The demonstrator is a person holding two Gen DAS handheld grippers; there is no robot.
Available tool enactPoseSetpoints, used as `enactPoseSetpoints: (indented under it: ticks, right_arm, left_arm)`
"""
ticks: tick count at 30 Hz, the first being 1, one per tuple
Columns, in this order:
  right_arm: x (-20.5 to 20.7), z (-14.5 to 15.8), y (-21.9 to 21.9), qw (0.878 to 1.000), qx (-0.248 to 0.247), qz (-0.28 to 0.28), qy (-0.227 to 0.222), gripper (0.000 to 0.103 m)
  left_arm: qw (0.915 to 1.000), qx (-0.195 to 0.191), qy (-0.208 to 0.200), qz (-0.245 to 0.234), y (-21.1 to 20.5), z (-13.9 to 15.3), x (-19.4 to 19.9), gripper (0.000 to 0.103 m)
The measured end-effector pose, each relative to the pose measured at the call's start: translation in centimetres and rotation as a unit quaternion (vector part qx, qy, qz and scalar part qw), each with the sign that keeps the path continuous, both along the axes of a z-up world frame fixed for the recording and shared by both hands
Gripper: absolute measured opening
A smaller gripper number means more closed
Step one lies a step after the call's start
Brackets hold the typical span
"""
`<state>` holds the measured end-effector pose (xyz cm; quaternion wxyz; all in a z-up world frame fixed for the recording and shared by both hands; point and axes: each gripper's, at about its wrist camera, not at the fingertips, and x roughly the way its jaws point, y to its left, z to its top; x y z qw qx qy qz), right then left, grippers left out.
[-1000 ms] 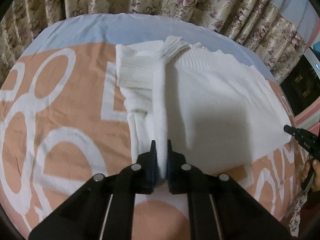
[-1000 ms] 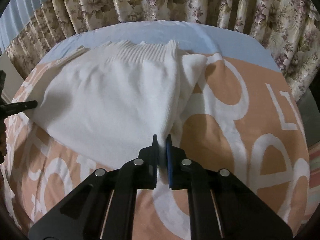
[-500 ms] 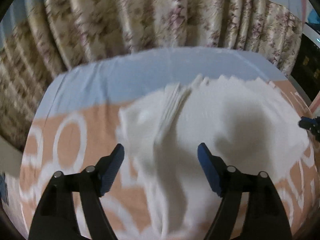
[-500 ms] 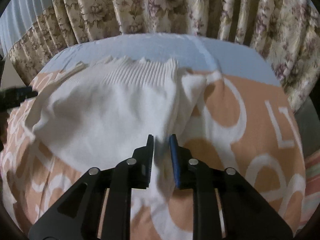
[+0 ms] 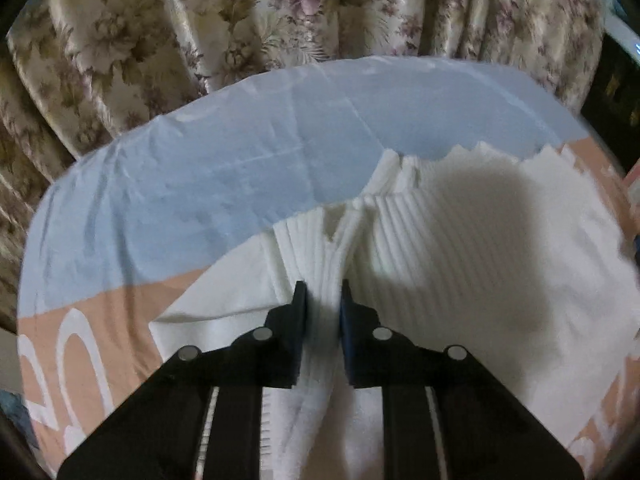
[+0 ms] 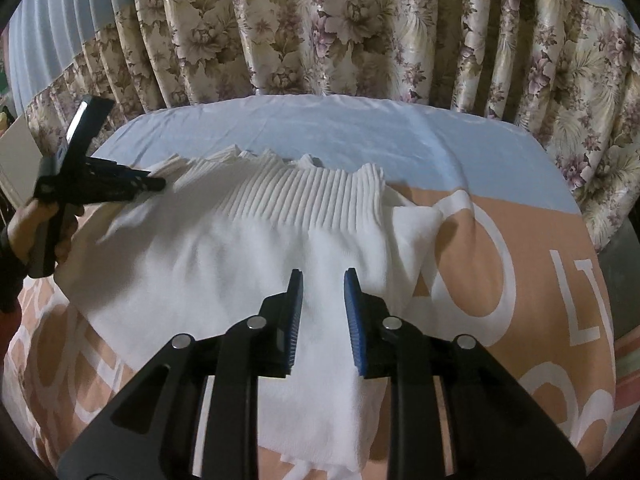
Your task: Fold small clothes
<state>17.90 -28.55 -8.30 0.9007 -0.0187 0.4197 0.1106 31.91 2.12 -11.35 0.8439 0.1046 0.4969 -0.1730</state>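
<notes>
Sweater (image 6: 224,264) ribbed hem toward curtain (image 6: 320,32)

White ribbed garment (image 6: 280,248); peach-blue sheet (image 6: 500,248); floral curtain (image 6: 320,32).

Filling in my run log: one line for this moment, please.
left gripper: pinching ribbed hem | right gripper: open over white sweater | surface: bedsheet

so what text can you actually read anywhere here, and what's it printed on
"L" then a partial "V" or "Y", cut off: big white letters on the orange and pale blue bedsheet, right wrist view.
"O": big white ring beside them on that sheet; it may be a letter or only pattern.
Partial white loops at the sheet's lower left, left wrist view: not readable.
White ribbed knit garment: no text.
Floral curtain: no text.
</notes>
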Motion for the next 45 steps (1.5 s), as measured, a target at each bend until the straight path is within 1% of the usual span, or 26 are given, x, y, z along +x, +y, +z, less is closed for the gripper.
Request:
enactPoseSetpoints:
  ticks: [2,3,4,5,6,9,11,12,13,14,15,16,17,18,19,20,22,24,26,29,31,36,41,43,44,45]
  right_arm:
    - [0.1,-0.1,0.1,1.000,0.000,0.001,0.000,0.022]
    - [0.1,-0.1,0.1,1.000,0.001,0.001,0.000,0.022]
    - [0.1,-0.1,0.2,1.000,0.001,0.002,0.000,0.022]
    - [0.2,-0.2,0.2,1.000,0.003,0.001,0.002,0.022]
    - [0.3,-0.3,0.2,1.000,0.006,0.000,0.006,0.022]
    - [0.5,-0.8,0.1,1.000,0.007,-0.002,0.014,0.022]
    - [0.5,-1.0,-0.2,1.000,0.009,-0.005,0.017,0.026]
    - [0.4,-1.0,-0.3,1.000,0.013,-0.006,0.016,0.028]
    - [0.4,-0.9,-0.3,1.000,0.015,-0.006,0.014,0.028]
    - [0.3,-0.8,-0.4,1.000,0.017,-0.006,0.012,0.029]
    - [0.2,-0.7,-0.3,1.000,0.018,-0.005,0.010,0.029]
    - [0.2,-0.6,-0.2,1.000,0.019,-0.004,0.009,0.030]
    - [0.1,-0.5,0.0,1.000,0.019,-0.001,0.009,0.030]
    - [0.1,-0.5,0.4,1.000,0.017,0.003,0.010,0.031]
    - [-0.1,-0.5,0.7,1.000,0.015,0.007,0.010,0.031]
    - [-0.3,-0.5,1.2,1.000,0.012,0.014,0.011,0.032]
    - [-0.8,-0.6,2.2,1.000,0.006,0.027,0.014,0.037]
    - [-1.5,-1.0,2.7,0.999,0.004,0.038,0.023,0.041]
    - [-2.2,-1.7,3.1,0.998,0.002,0.048,0.035,0.042]
    - [-3.1,-2.6,3.3,0.997,-0.005,0.053,0.047,0.043]
    - [-3.6,-3.1,3.1,0.997,-0.003,0.051,0.054,0.043]
    - [-4.1,-4.3,1.4,0.998,-0.012,0.030,0.062,0.043]
    - [-4.3,-5.2,-0.3,0.998,0.020,0.019,0.060,0.041]
    - [-4.4,-5.1,0.0,0.998,0.017,0.019,0.059,0.043]
    - [-4.4,-4.9,0.1,0.998,0.017,0.020,0.060,0.044]
    - [-4.4,-4.6,0.2,0.998,0.023,0.024,0.061,0.048]
  left_arm:
    - [0.9993,-0.033,0.013,0.013,1.3,0.3,0.7,0.014]
    - [0.9989,-0.039,0.012,0.024,2.1,0.5,1.0,0.012]
    - [0.9983,-0.044,0.010,0.038,2.9,0.7,1.3,0.012]
    - [0.9950,-0.080,0.026,0.053,4.6,0.7,1.9,0.012]
    - [0.9922,-0.100,0.034,0.067,5.6,0.6,2.1,0.012]
    - [0.9837,-0.126,0.037,0.122,9.6,0.3,2.7,0.013]
    - [0.9798,-0.133,0.032,0.146,11.7,0.5,2.3,0.013]
    - [0.9801,-0.131,0.027,0.147,11.9,0.8,1.9,0.015]
    - [0.9821,-0.120,0.019,0.144,11.8,1.2,1.2,0.022]
    - [0.9863,-0.094,0.003,0.135,11.0,1.8,0.0,0.029]
    - [0.9901,-0.064,-0.016,0.124,9.8,2.4,-1.3,0.045]
    - [0.9918,-0.048,-0.026,0.115,8.9,2.8,-2.2,0.063]
    - [0.9940,-0.031,-0.041,0.097,7.4,3.3,-3.6,0.069]
    - [0.9951,-0.027,-0.047,0.082,6.3,3.5,-4.9,0.074]
    - [0.9963,-0.029,-0.048,0.065,5.1,3.7,-6.1,0.076]
    - [0.9978,-0.034,-0.043,0.037,3.5,3.8,-7.9,0.077]
    - [0.9985,-0.029,-0.044,0.018,2.3,3.5,-10.0,0.078]
    - [0.9988,-0.022,-0.041,0.018,1.9,2.8,-11.8,0.079]
    - [0.9988,-0.036,-0.019,0.026,2.5,1.7,-12.7,0.079]
    - [0.9983,-0.036,0.002,0.045,3.8,0.0,-13.3,0.079]
    - [0.9977,-0.045,0.010,0.050,4.2,-0.4,-13.9,0.078]
    - [0.9972,-0.044,0.000,0.061,4.2,-0.4,-14.5,0.078]
    - [0.9981,-0.020,-0.014,0.056,3.6,-1.1,-14.7,0.079]
    - [0.9981,-0.019,-0.013,0.057,3.7,-1.0,-14.6,0.079]
    - [0.9978,-0.026,-0.008,0.060,3.8,-0.8,-14.5,0.080]
    - [0.9973,-0.035,-0.002,0.064,3.9,-0.5,-14.5,0.080]
